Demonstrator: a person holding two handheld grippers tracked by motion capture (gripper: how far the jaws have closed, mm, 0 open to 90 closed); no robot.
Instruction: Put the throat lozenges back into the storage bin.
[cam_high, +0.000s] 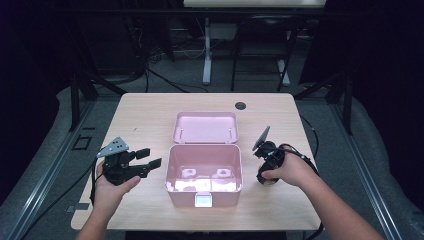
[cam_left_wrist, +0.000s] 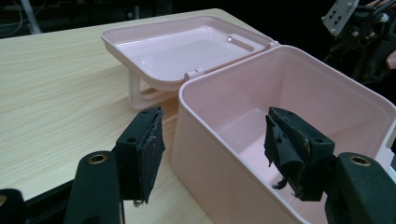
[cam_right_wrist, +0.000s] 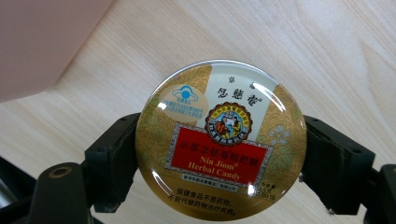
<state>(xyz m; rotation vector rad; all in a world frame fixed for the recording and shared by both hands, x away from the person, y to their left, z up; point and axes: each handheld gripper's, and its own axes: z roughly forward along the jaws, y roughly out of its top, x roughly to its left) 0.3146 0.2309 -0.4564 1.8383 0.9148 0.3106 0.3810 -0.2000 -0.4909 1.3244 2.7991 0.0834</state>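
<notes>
Gripping a round herbal candy tin (cam_right_wrist: 220, 140), the right gripper (cam_high: 265, 167) sits beside an open pink box (cam_high: 204, 172); left gripper (cam_high: 145, 162) spread empty

black grippers (cam_high: 150, 159), worn pads (cam_left_wrist: 148, 148), grey plate (cam_high: 114, 147).

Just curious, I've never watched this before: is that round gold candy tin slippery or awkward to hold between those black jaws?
Probably somewhat slippery: the candy tin has a glossy lid. Pinched at its rim by the right gripper, it might pivot. It looks stiff, likely light.

pink box (cam_high: 204, 175); gold floral tin (cam_right_wrist: 220, 139), red label; pale wood-grain table (cam_high: 145, 120); black claws.
</notes>
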